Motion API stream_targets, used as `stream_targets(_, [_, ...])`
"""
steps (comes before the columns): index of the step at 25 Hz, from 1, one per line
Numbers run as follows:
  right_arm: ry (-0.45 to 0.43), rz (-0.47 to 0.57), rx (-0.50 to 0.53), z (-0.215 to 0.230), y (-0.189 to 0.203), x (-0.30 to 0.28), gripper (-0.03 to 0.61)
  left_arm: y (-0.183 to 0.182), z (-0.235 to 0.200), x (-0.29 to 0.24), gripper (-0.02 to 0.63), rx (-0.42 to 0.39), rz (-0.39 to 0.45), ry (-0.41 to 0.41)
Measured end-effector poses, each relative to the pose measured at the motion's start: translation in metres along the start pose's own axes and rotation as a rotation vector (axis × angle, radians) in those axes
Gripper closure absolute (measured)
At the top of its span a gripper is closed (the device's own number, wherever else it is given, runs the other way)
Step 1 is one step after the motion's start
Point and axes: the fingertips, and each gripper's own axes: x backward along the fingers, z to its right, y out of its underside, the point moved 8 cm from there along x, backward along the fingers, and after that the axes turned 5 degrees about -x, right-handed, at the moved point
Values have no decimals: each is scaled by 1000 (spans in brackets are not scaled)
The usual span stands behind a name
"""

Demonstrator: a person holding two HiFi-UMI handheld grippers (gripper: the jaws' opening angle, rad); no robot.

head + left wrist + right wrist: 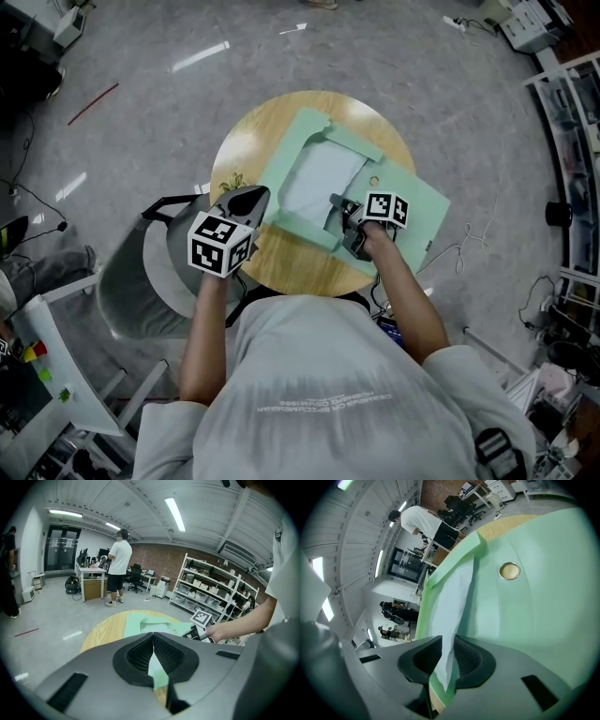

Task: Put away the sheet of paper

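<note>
A pale green folder (403, 202) lies open on the round wooden table (248, 141), with a white sheet of paper (319, 178) in its pocket. My left gripper (255, 199) is at the folder's near left corner, and in the left gripper view its jaws (153, 634) are shut on the green edge. My right gripper (339, 214) is at the folder's near edge. In the right gripper view the sheet (452, 602) hangs between the slightly parted jaws of that gripper (447, 644), and the pads do not press on it. A brass snap (509, 570) shows on the green flap (543, 611).
A grey chair (141, 281) stands against the table's near left side. Cables (464, 246) trail on the floor to the right. In the left gripper view a person (118, 564) stands by desks far off, and shelves (211, 588) line the right wall.
</note>
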Motion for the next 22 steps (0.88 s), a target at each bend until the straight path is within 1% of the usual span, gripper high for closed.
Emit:
stream_targets(2, [13,43,-31,3,0,5,424,-1,2,3,594,-7,6,-2])
stream_targets(3, [12,67,-49,3,-1,8,399,-1,4,4,594,-10,9,-4])
stream_targets(5, [-6,97,-73,2,0,18,367,0,8,7,594,-10,8,-9])
stream_targets(7, [-21,113,-76,2,3,31,362,2,16,8,594,-8,4,-6])
stream_targets(9, [-12,142,-76,6,7,48,364,2,27,7,594,-13,4,3])
stream_targets(11, [21,213,-97,17,12,70,386,3,40,5,594,-24,4,16])
stream_targets(13, [61,307,-130,30,19,96,441,4,54,3,594,-37,0,28])
stream_targets(15, [105,382,-133,42,25,124,488,3,68,3,594,-49,4,32])
stream_targets(17, [147,437,-105,52,28,155,522,-1,81,5,594,-55,15,23])
stream_targets(19, [175,482,-59,58,32,187,535,-5,93,8,594,-57,26,8])
stream_targets(22, [219,550,58,63,35,236,549,-12,116,14,594,-70,40,-16])
